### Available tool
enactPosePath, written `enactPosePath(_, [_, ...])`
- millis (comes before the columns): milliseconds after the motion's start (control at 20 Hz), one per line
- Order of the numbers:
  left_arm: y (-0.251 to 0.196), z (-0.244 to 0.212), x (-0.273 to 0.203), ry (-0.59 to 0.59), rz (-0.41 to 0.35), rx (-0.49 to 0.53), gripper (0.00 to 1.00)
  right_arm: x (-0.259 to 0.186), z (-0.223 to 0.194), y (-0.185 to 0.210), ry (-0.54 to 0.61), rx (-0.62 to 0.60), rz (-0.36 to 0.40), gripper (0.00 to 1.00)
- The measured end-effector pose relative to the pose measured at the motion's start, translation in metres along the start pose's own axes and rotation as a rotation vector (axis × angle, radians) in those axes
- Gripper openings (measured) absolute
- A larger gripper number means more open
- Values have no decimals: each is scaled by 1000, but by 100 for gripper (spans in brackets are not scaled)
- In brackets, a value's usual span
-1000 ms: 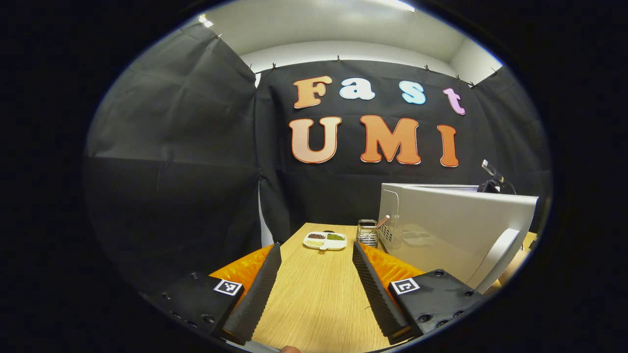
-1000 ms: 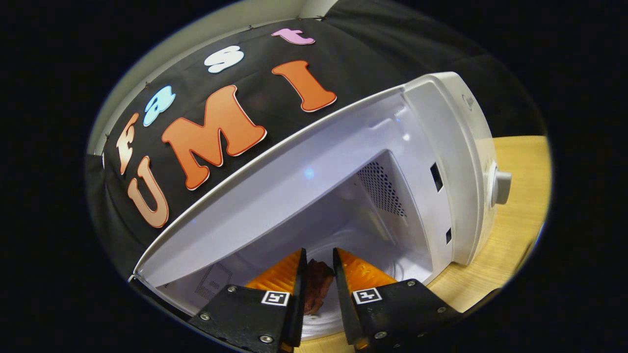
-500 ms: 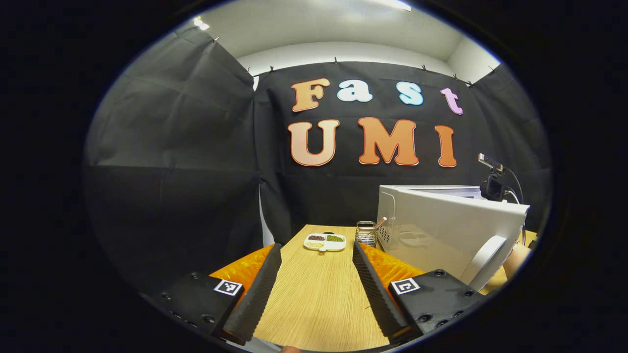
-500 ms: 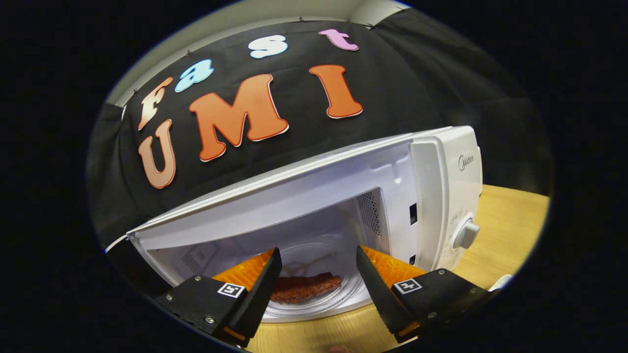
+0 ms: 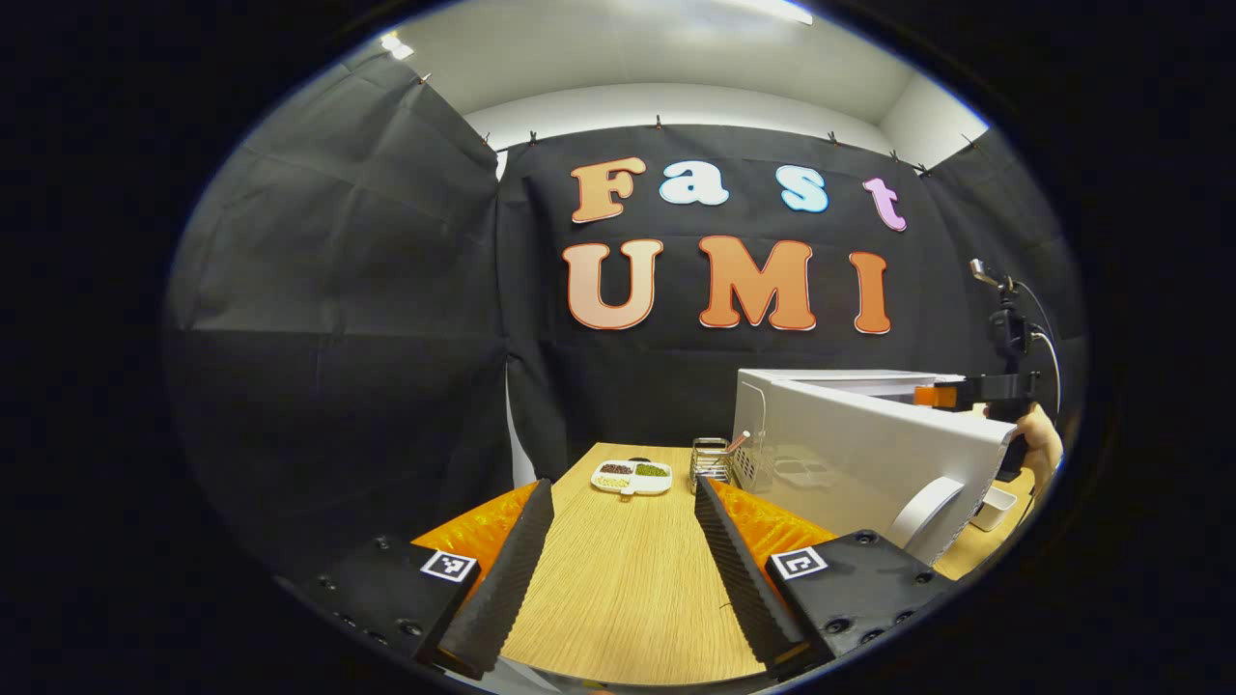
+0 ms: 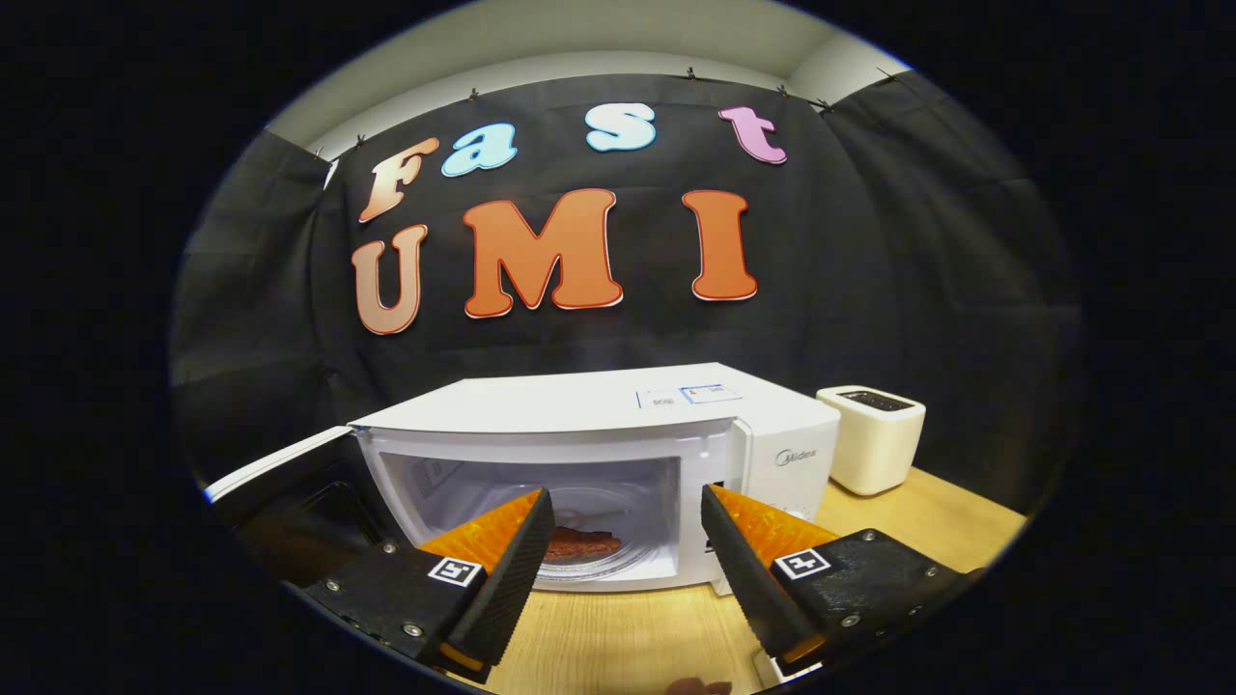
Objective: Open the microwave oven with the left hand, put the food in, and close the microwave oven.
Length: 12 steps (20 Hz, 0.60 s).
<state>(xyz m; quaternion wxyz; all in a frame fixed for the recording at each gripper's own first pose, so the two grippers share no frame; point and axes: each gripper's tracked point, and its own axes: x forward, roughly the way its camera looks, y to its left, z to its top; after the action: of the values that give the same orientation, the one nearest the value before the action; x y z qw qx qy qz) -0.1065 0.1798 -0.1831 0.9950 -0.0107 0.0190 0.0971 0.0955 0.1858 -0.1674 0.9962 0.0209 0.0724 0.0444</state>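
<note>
Your white microwave oven (image 6: 618, 425) stands on the wooden table (image 6: 618, 642), its door (image 6: 275, 458) swung open to your left; the food (image 6: 577, 543) lies on its glass turntable; your right gripper (image 6: 626, 541) and left gripper (image 5: 623, 541) both gape wide, holding nothing

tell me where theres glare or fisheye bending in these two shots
Left gripper view: the microwave door is glossy and mirrors the divided dish faintly, and the booth's edges curve. Right gripper view: the microwave top bows, its cavity is evenly lit, and the food on the turntable looks sharp.
</note>
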Motion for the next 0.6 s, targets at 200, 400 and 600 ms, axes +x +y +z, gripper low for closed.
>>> enactPosePath(200, [2, -11, 9, 23, 2, 0, 92, -33, 18, -35, -25, -34, 4, 95])
enactPosePath(400, [-3, -24, 18, 52, 18, 19, 94, -58, 31, -79, -65, -68, -67, 95])
enactPosePath(600, [-42, -29, 19, 70, -70, -6, 100, -77, 32, -100, -81, -73, -87, 95])
